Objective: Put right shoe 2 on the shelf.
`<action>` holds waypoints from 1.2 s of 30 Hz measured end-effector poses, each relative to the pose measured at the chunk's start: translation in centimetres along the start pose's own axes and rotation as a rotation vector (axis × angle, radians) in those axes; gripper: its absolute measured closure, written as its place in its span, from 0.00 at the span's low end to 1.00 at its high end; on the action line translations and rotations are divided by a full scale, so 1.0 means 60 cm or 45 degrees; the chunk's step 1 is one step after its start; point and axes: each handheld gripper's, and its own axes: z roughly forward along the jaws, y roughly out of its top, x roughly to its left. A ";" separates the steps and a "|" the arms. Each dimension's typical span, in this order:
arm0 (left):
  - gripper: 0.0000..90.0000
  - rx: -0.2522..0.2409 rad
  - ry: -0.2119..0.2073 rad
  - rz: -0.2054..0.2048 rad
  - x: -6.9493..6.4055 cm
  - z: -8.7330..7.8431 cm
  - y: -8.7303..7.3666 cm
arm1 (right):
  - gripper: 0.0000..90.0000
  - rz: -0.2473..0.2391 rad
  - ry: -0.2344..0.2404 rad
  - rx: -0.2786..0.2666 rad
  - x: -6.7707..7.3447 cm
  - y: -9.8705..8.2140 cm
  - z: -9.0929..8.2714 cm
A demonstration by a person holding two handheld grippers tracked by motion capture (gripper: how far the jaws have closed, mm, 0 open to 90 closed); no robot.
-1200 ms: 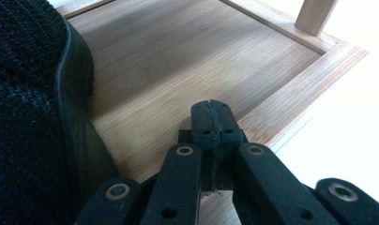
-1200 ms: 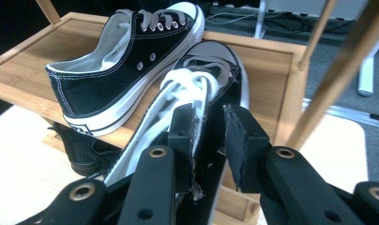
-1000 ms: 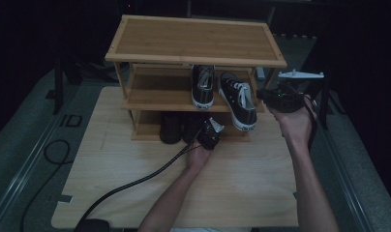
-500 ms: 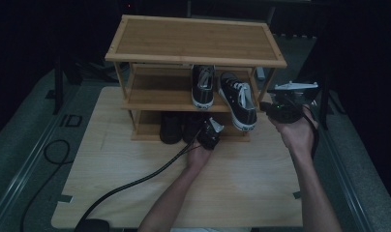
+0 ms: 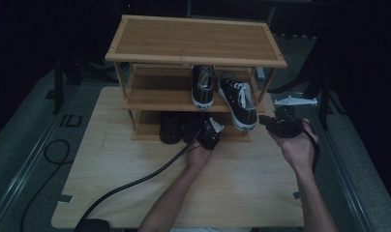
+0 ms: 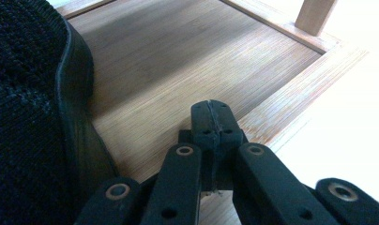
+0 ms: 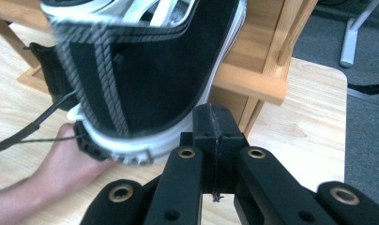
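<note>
A black sneaker with white laces (image 5: pixel 239 99) lies on the wooden rack's middle shelf (image 5: pixel 155 99), its heel sticking out past the front edge. A second sneaker (image 5: pixel 202 86) stands straight beside it. My right gripper (image 5: pixel 263 119) is shut and empty, its tips just right of the overhanging heel. In the right gripper view the shut jaws (image 7: pixel 215 119) point at the white sole edge of that sneaker (image 7: pixel 145 79). My left gripper (image 5: pixel 211 127) is shut in front of the bottom shelf. In the left gripper view its tips (image 6: pixel 211 112) hover over the shelf board beside a black knit shoe (image 6: pixel 33 117).
Two dark shoes (image 5: pixel 172 126) sit on the bottom shelf. The rack's top board (image 5: pixel 193 41) is bare. A light wooden tabletop (image 5: pixel 232 183) spreads in front of the rack. A black cable (image 5: pixel 135 181) trails from the left gripper across it. A grey stand (image 5: pixel 295 101) is right of the rack.
My right hand has dropped and come nearer the table's front, from beside the middle shelf to below the sneaker's heel. The left hand and the shoes stayed put.
</note>
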 end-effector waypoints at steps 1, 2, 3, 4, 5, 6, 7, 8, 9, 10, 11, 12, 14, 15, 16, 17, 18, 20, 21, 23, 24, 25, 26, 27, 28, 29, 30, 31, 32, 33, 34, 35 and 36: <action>1.00 0.000 0.000 0.000 0.000 0.000 0.000 | 1.00 -0.007 0.001 -0.002 0.002 -0.004 -0.003; 1.00 0.000 0.001 0.000 0.000 0.000 0.000 | 1.00 -0.008 0.001 -0.006 0.004 -0.009 -0.007; 1.00 0.000 0.001 -0.001 0.000 0.000 0.000 | 1.00 -0.010 0.007 -0.006 0.006 -0.013 -0.010; 1.00 0.001 0.001 0.000 0.000 0.000 0.000 | 1.00 -0.010 0.018 -0.005 0.007 -0.017 -0.013; 1.00 0.000 0.001 0.000 0.000 0.000 0.000 | 1.00 -0.015 0.023 -0.006 0.009 -0.020 -0.016; 1.00 0.000 0.001 0.001 0.000 0.000 0.000 | 1.00 -0.018 0.023 -0.006 0.013 -0.024 -0.018; 1.00 0.000 0.001 0.001 0.000 0.000 0.000 | 1.00 -0.023 0.026 -0.003 0.015 -0.026 -0.019; 1.00 0.000 0.002 0.001 -0.001 0.000 0.000 | 1.00 -0.031 0.028 0.001 0.018 -0.030 -0.020; 1.00 0.000 0.002 0.001 -0.001 0.000 0.000 | 1.00 -0.035 0.034 0.003 0.020 -0.032 -0.020; 1.00 0.000 0.002 0.001 -0.001 0.000 0.000 | 1.00 -0.035 0.034 0.003 0.020 -0.032 -0.020; 1.00 0.000 0.002 0.001 -0.001 0.000 0.000 | 1.00 -0.037 0.037 0.004 0.022 -0.033 -0.020; 1.00 0.000 0.002 0.000 -0.001 0.000 0.000 | 1.00 -0.041 0.052 0.005 0.027 -0.037 -0.021; 1.00 0.000 0.003 0.001 -0.001 0.000 0.000 | 1.00 -0.049 0.056 0.007 0.032 -0.041 -0.020; 1.00 0.001 0.003 0.000 -0.001 0.000 0.000 | 1.00 -0.053 0.057 0.007 0.034 -0.042 -0.019; 1.00 0.001 0.003 0.000 -0.001 0.000 0.000 | 1.00 -0.054 0.060 0.006 0.036 -0.044 -0.019; 1.00 0.000 0.004 0.001 -0.001 0.000 0.000 | 1.00 -0.054 0.067 0.006 0.038 -0.045 -0.019; 1.00 0.001 0.004 0.001 -0.001 0.000 0.000 | 1.00 -0.058 0.069 0.004 0.040 -0.046 -0.019; 1.00 0.001 0.005 0.000 -0.001 0.000 0.000 | 1.00 -0.068 0.074 0.001 0.044 -0.047 -0.019; 1.00 0.001 0.005 0.000 -0.001 0.000 0.000 | 1.00 -0.071 0.078 -0.002 0.046 -0.047 -0.019; 1.00 0.001 0.005 0.000 -0.001 0.000 0.000 | 1.00 -0.076 0.083 -0.005 0.050 -0.048 -0.018; 1.00 0.001 0.003 0.001 -0.001 0.000 0.000 | 1.00 -0.078 0.087 -0.007 0.052 -0.048 -0.018; 1.00 0.001 0.004 0.000 -0.001 0.000 0.000 | 1.00 -0.079 0.089 -0.010 0.053 -0.048 -0.018; 1.00 0.001 0.004 0.000 -0.001 0.000 0.000 | 1.00 -0.079 0.092 -0.011 0.055 -0.047 -0.018; 1.00 0.001 0.004 0.000 -0.001 0.000 0.000 | 1.00 -0.080 0.094 -0.014 0.055 -0.047 -0.017; 1.00 0.001 0.000 -0.001 0.000 0.000 0.000 | 1.00 -0.080 0.097 -0.016 0.056 -0.047 -0.017; 1.00 0.001 0.003 0.000 -0.001 0.000 0.000 | 1.00 -0.080 0.096 -0.017 0.057 -0.046 -0.017; 1.00 0.001 0.003 0.000 -0.001 0.000 0.000 | 1.00 -0.081 0.100 -0.018 0.058 -0.046 -0.016; 1.00 0.001 0.004 -0.001 -0.001 0.000 0.000 | 1.00 -0.082 0.099 -0.017 0.058 -0.045 -0.016; 1.00 0.001 0.004 0.000 -0.001 0.000 0.000 | 1.00 -0.081 0.101 -0.014 0.059 -0.045 -0.015; 1.00 0.001 0.001 -0.001 -0.001 0.000 0.000 | 1.00 -0.082 0.100 -0.015 0.058 -0.044 -0.013; 1.00 0.001 0.002 -0.001 -0.001 0.000 0.000 | 1.00 -0.079 0.097 -0.011 0.058 -0.044 -0.012; 1.00 0.001 0.001 -0.002 -0.001 0.000 0.000 | 1.00 -0.072 0.104 -0.012 0.057 -0.044 -0.011; 1.00 0.001 0.002 -0.001 -0.001 0.000 0.000 | 1.00 -0.072 0.105 -0.015 0.057 -0.044 -0.011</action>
